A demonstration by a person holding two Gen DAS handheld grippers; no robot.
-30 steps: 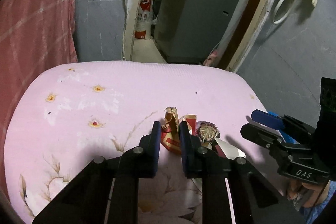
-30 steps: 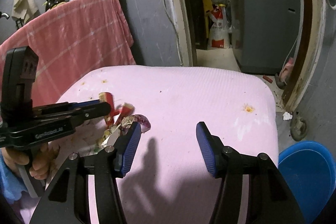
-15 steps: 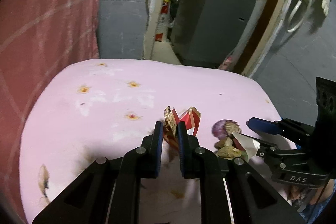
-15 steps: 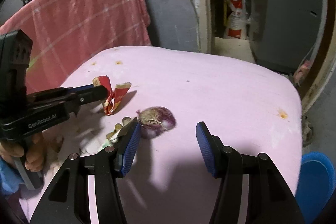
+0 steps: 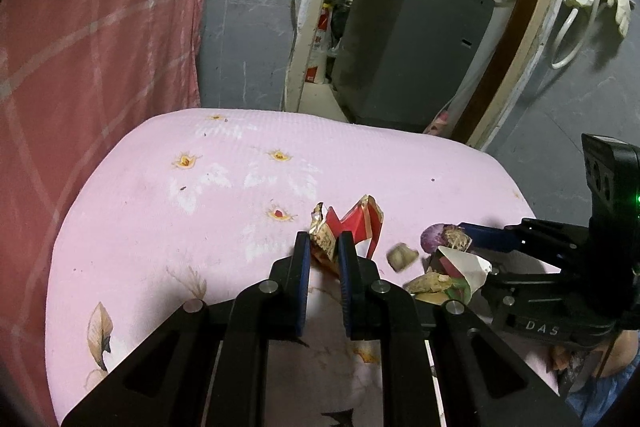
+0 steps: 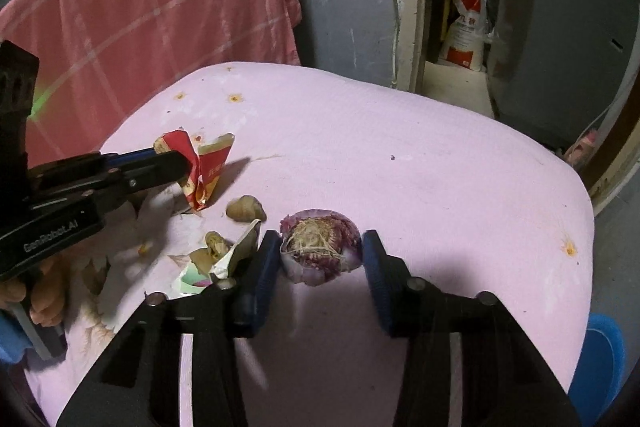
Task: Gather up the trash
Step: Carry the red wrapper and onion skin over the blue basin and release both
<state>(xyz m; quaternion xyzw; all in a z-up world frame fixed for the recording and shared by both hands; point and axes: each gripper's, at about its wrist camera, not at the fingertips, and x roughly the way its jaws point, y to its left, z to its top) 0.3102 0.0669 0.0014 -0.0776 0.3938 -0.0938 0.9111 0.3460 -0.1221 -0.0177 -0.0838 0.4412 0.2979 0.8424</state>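
Note:
My left gripper point(image 5: 323, 247) is shut on a crumpled red and gold wrapper point(image 5: 352, 223) and holds it just above the pink tablecloth point(image 5: 200, 227); the wrapper also shows in the right wrist view point(image 6: 200, 167). My right gripper point(image 6: 316, 255) is open, with its fingers on either side of a purple onion half point(image 6: 320, 251) that rests on the cloth; the onion half also shows in the left wrist view point(image 5: 440, 237). A brown scrap point(image 6: 245, 207), peels and a torn white paper point(image 6: 236, 251) lie beside the onion.
A blue bin point(image 6: 600, 359) stands on the floor at the table's right edge. A pink checked cloth point(image 6: 160, 7) hangs behind the table. A grey appliance point(image 5: 408, 43) stands in the doorway beyond.
My left gripper has lifted the wrapper away from the pile to the left. My right gripper has moved forward and closed in until the onion half sits between its fingers.

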